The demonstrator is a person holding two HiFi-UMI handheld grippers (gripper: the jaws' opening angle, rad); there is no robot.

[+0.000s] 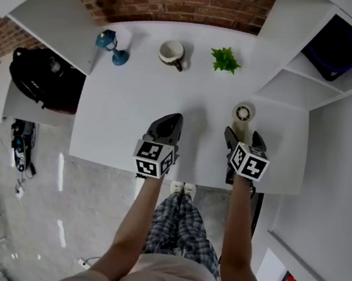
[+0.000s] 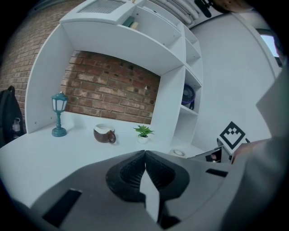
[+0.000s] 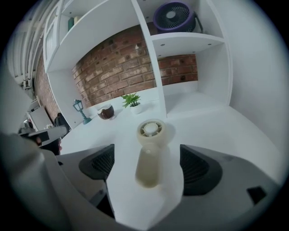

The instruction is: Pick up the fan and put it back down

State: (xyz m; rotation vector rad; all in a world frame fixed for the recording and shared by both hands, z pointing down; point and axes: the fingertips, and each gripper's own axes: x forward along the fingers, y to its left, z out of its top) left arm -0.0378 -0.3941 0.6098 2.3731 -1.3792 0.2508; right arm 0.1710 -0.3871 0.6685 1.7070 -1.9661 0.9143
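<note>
White worktop (image 1: 128, 110) carries a potted plant (image 1: 225, 60), a mug (image 1: 172, 53) and the cream fan (image 3: 151, 130), which lies untouched between the right gripper's (image 3: 146, 159) spread jaws. The left gripper (image 2: 145, 155) is pressed together, empty.

The white table (image 1: 130, 98) stands against a brick wall. Along its back edge sit a teal lantern (image 1: 111, 46), a brown-and-white mug (image 1: 172, 53) and a potted green plant (image 1: 225, 60), each well apart from the next. Nearer the front right a small cream fan (image 1: 243, 112) lies flat, its round head toward the wall. On a side shelf (image 1: 296, 74) to the right rests a purple fan (image 1: 334, 52).
</note>
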